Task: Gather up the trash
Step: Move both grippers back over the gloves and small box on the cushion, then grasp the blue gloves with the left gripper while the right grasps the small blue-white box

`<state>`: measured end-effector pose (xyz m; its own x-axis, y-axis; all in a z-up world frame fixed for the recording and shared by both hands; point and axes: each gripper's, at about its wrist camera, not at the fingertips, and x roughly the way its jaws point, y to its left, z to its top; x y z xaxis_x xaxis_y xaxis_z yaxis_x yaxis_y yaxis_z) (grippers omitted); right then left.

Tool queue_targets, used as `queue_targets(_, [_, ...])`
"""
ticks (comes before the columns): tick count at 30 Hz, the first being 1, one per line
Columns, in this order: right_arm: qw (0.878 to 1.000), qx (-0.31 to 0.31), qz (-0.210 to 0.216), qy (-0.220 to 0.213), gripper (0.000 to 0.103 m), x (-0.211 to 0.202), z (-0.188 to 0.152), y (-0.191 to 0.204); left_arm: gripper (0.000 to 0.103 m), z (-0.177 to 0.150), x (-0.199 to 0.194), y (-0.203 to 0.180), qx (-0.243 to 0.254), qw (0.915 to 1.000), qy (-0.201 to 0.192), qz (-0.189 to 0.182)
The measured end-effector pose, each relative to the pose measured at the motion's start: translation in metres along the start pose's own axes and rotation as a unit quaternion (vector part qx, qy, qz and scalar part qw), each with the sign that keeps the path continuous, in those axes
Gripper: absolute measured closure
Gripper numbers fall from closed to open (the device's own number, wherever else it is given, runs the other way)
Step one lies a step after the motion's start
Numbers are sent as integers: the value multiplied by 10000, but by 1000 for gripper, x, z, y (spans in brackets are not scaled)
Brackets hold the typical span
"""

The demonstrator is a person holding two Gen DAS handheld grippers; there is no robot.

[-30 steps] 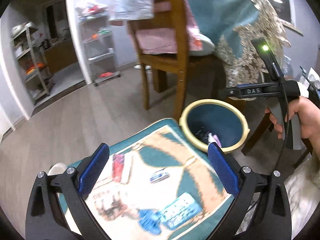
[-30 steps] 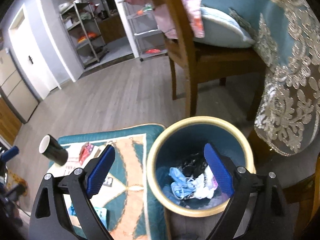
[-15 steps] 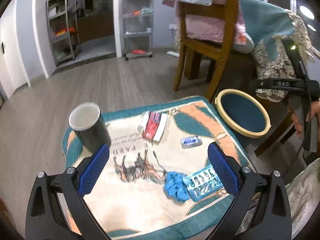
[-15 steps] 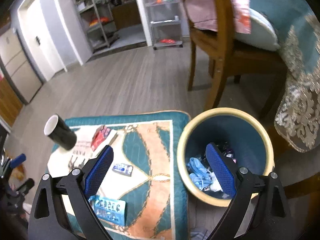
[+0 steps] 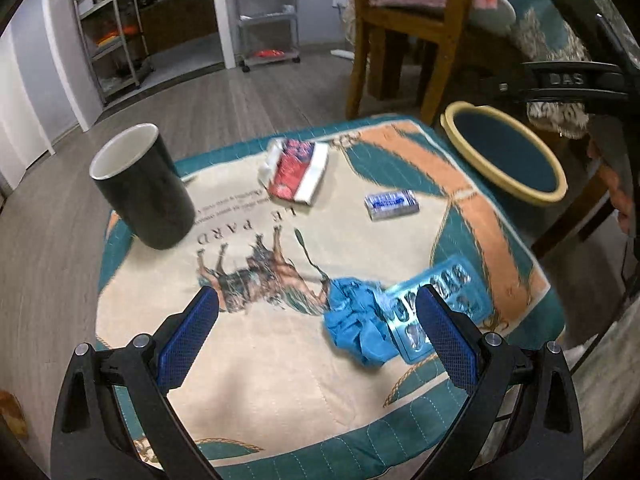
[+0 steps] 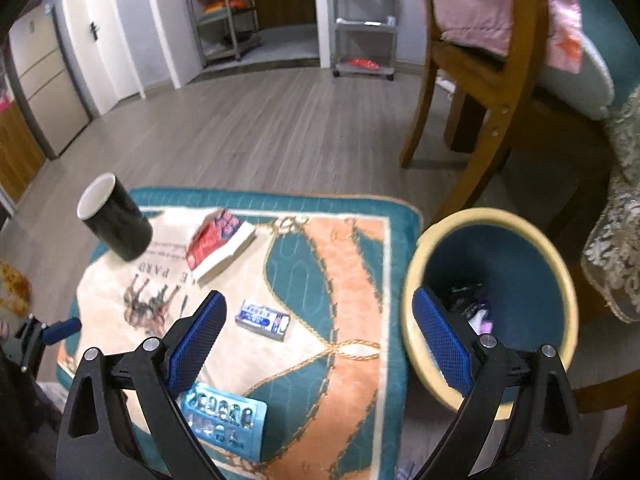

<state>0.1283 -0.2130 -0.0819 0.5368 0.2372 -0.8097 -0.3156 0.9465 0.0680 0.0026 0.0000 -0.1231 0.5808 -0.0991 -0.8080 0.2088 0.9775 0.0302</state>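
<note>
A printed cloth-covered surface [image 5: 280, 360] [image 6: 352, 264] holds the trash. A crumpled blue wad [image 5: 356, 332] lies beside a blue blister pack [image 5: 440, 300] [image 6: 224, 412]. Farther off are a small blue-white packet [image 5: 392, 204] [image 6: 262, 318] and a red-and-white box [image 5: 298, 170] [image 6: 220, 240]. My left gripper [image 5: 316, 328] is open just above the near part of the cloth, the wad between its fingers' line. My right gripper [image 6: 320, 340] is open, straddling the cloth's right edge and the bin [image 6: 492, 304] [image 5: 504, 152], which holds some trash.
A black mug [image 5: 140, 184] [image 6: 114, 218] with white inside stands at the cloth's far left. A wooden chair [image 5: 400, 32] [image 6: 480, 80] and a table draped in teal cloth with lace [image 6: 616, 216] stand behind the bin. Shelving racks [image 5: 112, 28] line the far wall.
Both grippers drew back and swung left from the bin toward the cloth. The left view now takes in the mug, wad and blister pack close up; the bin has slid to the right.
</note>
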Motion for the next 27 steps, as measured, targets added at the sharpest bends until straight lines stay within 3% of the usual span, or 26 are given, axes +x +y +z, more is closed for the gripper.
queue_targets(7, [9968, -707, -56, 380, 9, 42, -12, 24, 6, -7, 25, -4, 72, 9993, 332, -139])
queue_targets(15, [9897, -1223, 277, 686, 9, 79, -17, 43, 8, -11, 51, -5, 71, 9978, 626, -213])
queue_targets(21, [9854, -1326, 477, 958, 11, 100, -22, 50, 18, -11, 67, -3, 33, 9959, 853, -291])
queue_targets(27, [9821, -1424, 540, 1106, 15, 114, -25, 58, 36, -11, 76, 3, -96, 9938, 1022, -428])
